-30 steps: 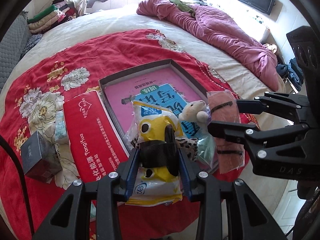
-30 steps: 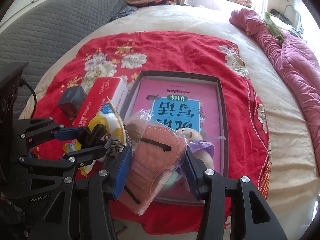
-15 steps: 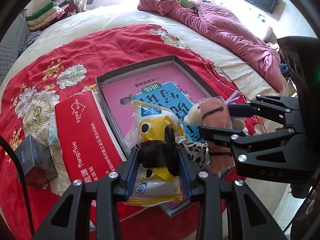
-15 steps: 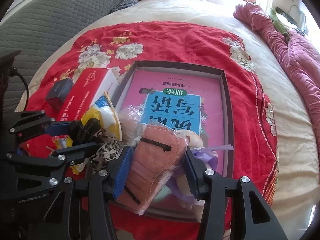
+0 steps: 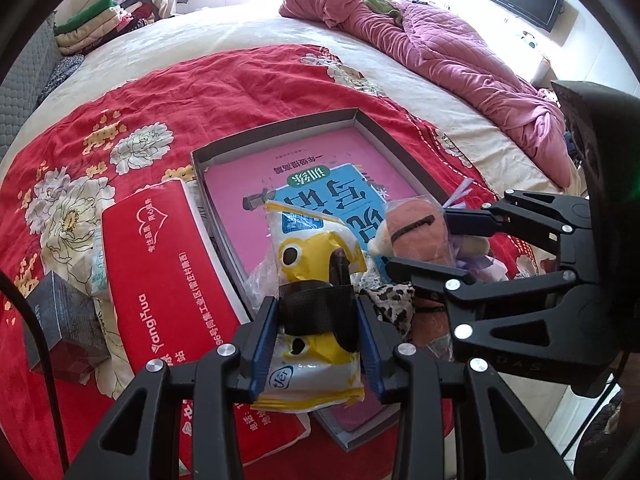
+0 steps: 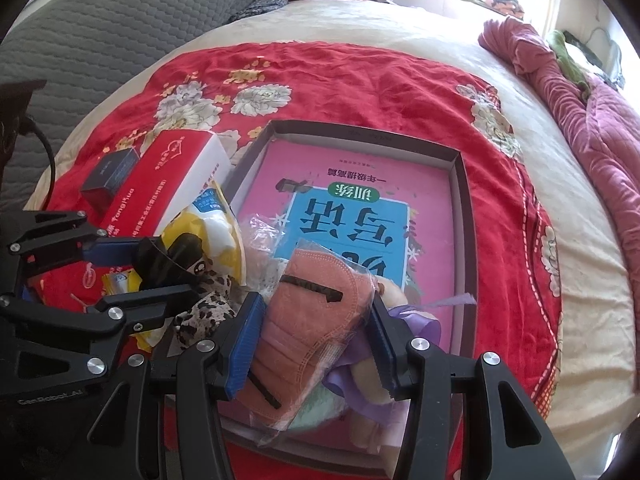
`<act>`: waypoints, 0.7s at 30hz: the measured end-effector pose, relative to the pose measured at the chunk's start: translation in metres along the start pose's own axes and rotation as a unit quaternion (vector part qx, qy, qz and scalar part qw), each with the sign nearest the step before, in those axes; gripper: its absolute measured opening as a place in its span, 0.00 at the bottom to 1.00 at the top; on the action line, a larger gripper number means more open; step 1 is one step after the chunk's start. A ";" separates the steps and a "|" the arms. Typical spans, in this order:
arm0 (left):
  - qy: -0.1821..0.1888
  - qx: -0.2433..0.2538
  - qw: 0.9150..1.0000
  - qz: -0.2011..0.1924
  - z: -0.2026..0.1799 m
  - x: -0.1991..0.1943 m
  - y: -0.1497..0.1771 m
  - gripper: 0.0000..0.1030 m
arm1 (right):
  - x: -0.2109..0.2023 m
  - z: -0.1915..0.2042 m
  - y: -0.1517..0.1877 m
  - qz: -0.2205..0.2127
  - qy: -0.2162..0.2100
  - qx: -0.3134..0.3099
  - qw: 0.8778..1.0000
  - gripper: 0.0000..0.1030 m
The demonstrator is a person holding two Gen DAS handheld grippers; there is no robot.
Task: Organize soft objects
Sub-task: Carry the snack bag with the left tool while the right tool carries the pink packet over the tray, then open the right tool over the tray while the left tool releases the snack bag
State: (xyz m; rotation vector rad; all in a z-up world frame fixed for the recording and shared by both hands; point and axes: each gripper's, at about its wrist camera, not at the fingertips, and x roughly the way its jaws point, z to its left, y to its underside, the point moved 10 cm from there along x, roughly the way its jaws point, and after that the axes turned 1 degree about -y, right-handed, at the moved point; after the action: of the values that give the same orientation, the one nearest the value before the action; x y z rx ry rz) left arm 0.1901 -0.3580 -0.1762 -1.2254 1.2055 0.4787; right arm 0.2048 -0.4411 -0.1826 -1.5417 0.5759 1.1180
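My left gripper is shut on a yellow and white packet with a black band across it. A leopard-print cloth hangs beside it. My right gripper is shut on a clear bag of salmon-pink masks. A small plush toy with purple ribbon is pressed against the bag. Both bundles hang low over the near end of a grey tray. A pink and blue book lies in the tray. The right gripper appears just right of the packet in the left wrist view.
A red tissue box and a small dark box lie left of the tray on the red floral cover. A crumpled pink quilt lies at the far right and folded clothes at the back left. A grey padded headboard borders the bed.
Both grippers have sunk toward the tray with their bundles still held. The right gripper and its mask bag have drawn closer to the left one.
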 end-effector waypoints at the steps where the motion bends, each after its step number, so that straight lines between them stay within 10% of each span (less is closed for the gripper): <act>1: 0.000 0.002 1.000 0.000 0.000 0.000 0.000 0.38 | 0.001 0.000 0.000 -0.001 0.003 -0.003 1.000 0.51; 21: 0.004 0.001 1.000 0.007 -0.001 0.011 0.001 0.39 | 0.003 -0.005 -0.002 -0.012 0.005 -0.012 1.000 0.61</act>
State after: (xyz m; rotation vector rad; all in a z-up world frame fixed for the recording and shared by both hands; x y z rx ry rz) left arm 0.1930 -0.3622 -0.1861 -1.2180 1.2208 0.4829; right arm 0.2099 -0.4449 -0.1844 -1.5722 0.5504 1.1030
